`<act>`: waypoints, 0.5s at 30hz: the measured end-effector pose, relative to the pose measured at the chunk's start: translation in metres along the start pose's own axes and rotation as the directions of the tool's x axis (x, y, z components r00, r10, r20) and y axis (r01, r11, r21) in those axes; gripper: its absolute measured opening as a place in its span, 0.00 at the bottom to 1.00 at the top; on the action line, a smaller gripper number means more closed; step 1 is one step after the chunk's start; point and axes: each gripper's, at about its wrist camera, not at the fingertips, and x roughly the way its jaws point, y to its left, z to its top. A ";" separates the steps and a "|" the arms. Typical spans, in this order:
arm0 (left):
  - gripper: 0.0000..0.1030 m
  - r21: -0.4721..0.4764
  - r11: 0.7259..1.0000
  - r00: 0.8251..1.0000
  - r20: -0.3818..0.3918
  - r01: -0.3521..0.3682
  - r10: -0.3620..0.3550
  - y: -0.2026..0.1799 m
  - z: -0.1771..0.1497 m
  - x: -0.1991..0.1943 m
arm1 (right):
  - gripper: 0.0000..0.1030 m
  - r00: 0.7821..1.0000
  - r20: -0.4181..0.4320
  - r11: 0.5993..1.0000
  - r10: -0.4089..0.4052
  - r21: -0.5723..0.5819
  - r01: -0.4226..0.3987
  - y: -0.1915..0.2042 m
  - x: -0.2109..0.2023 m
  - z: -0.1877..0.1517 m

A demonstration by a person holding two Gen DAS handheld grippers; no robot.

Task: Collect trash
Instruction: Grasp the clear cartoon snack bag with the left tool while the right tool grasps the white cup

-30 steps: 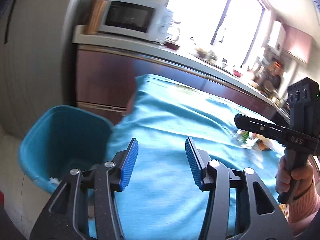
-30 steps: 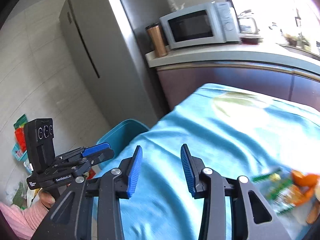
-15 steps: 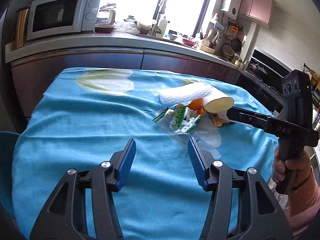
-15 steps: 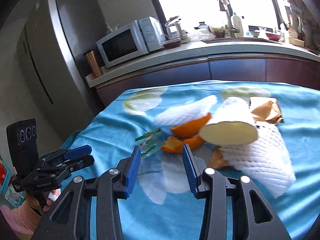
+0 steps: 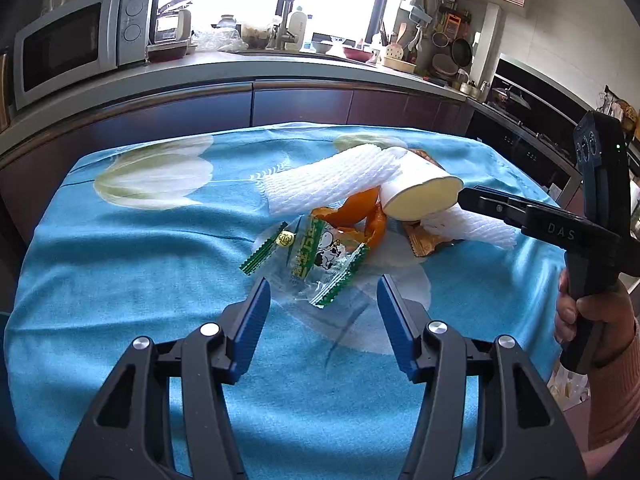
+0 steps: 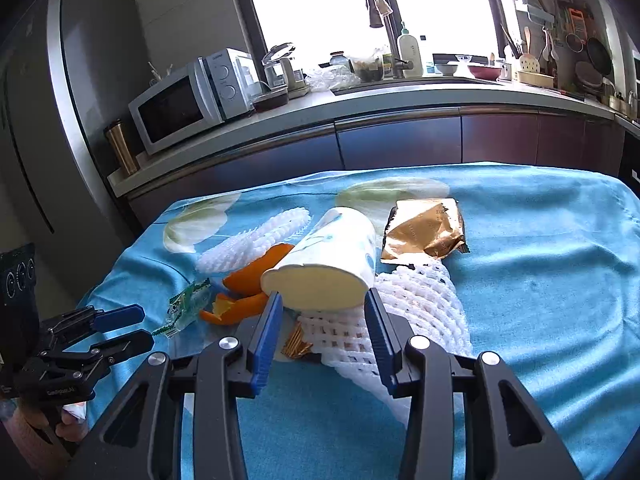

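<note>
A table covered with a bright blue cloth with pale tulip prints (image 5: 120, 272) filled most of both views, and behind it ran a long kitchen counter with dark cabinet fronts (image 6: 400, 136) that carried a white microwave oven (image 6: 188, 102). The trash lay together in a heap near the middle of the cloth. The largest pieces were two white foam fruit nets: one (image 5: 332, 180) lay behind the heap, the other (image 6: 416, 312) lay partly under a white paper cup on its side (image 6: 332, 264), whose open mouth faced the cameras. Behind the cup lay a crumpled golden foil wrapper (image 6: 426, 234). Orange peel pieces (image 5: 360, 216) lay touching the cup, and just in front of them a clear plastic candy wrapper with green edges (image 5: 312, 256) lay flat. The left gripper (image 5: 323, 316) hovered just before this wrapper, its blue jaws spread with nothing between them. The right gripper (image 6: 322, 334) pointed at the mouth of the cup, its jaws also apart and gripping nothing.
</note>
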 end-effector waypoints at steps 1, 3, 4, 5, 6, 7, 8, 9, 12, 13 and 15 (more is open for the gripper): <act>0.52 0.002 1.000 1.000 -0.003 -0.001 0.001 0.000 0.001 0.002 | 0.40 1.000 0.000 1.000 -0.004 -0.002 0.004 -0.001 0.001 0.001; 0.52 0.002 1.000 1.000 -0.011 -0.002 0.002 -0.001 0.003 0.005 | 0.40 1.000 0.000 1.000 -0.005 -0.002 0.005 -0.002 0.003 0.002; 0.51 0.002 1.000 1.000 -0.015 -0.004 0.004 -0.002 0.005 0.008 | 0.40 1.000 0.000 1.000 -0.006 0.000 0.006 -0.003 0.004 0.003; 0.50 0.004 1.000 1.000 -0.022 -0.007 0.007 -0.002 0.006 0.011 | 0.39 1.000 0.001 1.000 -0.007 0.003 0.007 -0.004 0.004 0.003; 0.50 0.005 1.000 1.000 -0.029 -0.013 0.013 -0.002 0.006 0.013 | 0.39 1.000 0.001 1.000 -0.005 0.007 0.005 -0.005 0.005 0.004; 0.48 0.005 1.000 0.999 -0.035 -0.016 0.016 -0.002 0.007 0.015 | 0.39 1.000 0.001 1.000 -0.005 0.009 0.005 -0.006 0.006 0.005; 0.46 0.004 1.000 0.999 -0.040 -0.015 0.015 -0.002 0.007 0.017 | 0.39 1.000 0.000 1.000 -0.005 0.010 0.005 -0.006 0.007 0.005; 0.44 0.005 1.000 0.999 -0.046 -0.014 0.015 -0.002 0.007 0.019 | 0.39 1.000 -0.001 1.000 -0.005 0.009 0.005 -0.006 0.008 0.006; 0.41 0.006 1.000 0.998 -0.057 -0.013 0.013 -0.004 0.007 0.023 | 0.39 1.000 -0.003 1.000 -0.005 0.008 0.005 -0.006 0.010 0.006; 0.39 0.008 1.000 0.998 -0.059 -0.011 0.012 -0.005 0.007 0.023 | 0.39 1.000 -0.004 1.000 -0.005 0.007 0.005 -0.007 0.010 0.006; 0.35 0.007 1.000 0.998 -0.062 -0.012 0.012 -0.005 0.007 0.025 | 0.38 1.000 -0.003 1.000 -0.010 0.008 0.010 -0.007 0.011 0.006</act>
